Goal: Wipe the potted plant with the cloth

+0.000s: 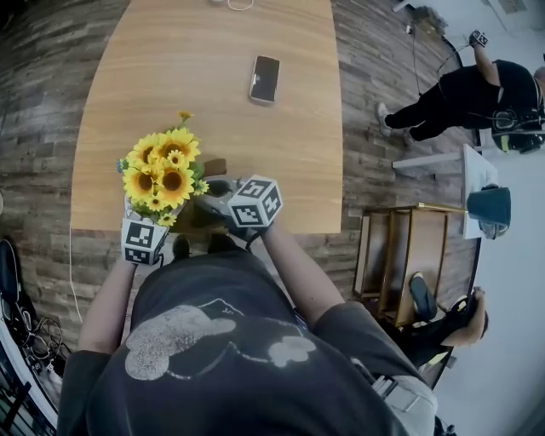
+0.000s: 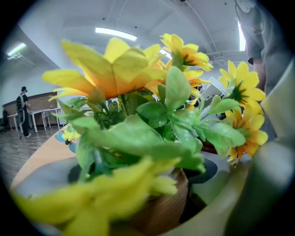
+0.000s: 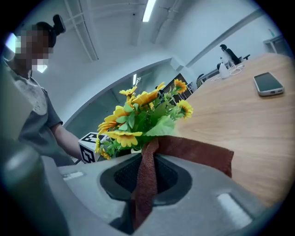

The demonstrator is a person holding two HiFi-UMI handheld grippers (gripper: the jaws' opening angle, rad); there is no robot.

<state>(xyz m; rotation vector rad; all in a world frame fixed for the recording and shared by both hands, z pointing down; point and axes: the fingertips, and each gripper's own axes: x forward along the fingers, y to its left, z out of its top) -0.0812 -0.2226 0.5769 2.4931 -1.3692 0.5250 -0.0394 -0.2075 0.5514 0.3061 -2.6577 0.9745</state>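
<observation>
The potted plant (image 1: pixel 163 177) has yellow sunflowers and green leaves and stands at the near left edge of the table (image 1: pixel 213 51). Its brown woven pot (image 2: pixel 161 207) sits between my left gripper's wide-set jaws, and its rim lies against the right pad. Much of the left jaw is hidden by a blurred flower. My left gripper (image 1: pixel 153 223) reaches in from below the blooms. My right gripper (image 3: pixel 150 152) is shut on a reddish-brown cloth (image 3: pixel 193 154). The cloth's front edge lies against the plant's (image 3: pixel 143 115) lower leaves, on the plant's right side in the head view.
A phone (image 1: pixel 265 78) lies face up further out on the table. White cables (image 1: pixel 234 4) sit at its far edge. To the right stand a wooden frame (image 1: pixel 400 247) and a white side table with a teal pot (image 1: pixel 490 207). Another person (image 1: pixel 460 94) is on the floor beyond.
</observation>
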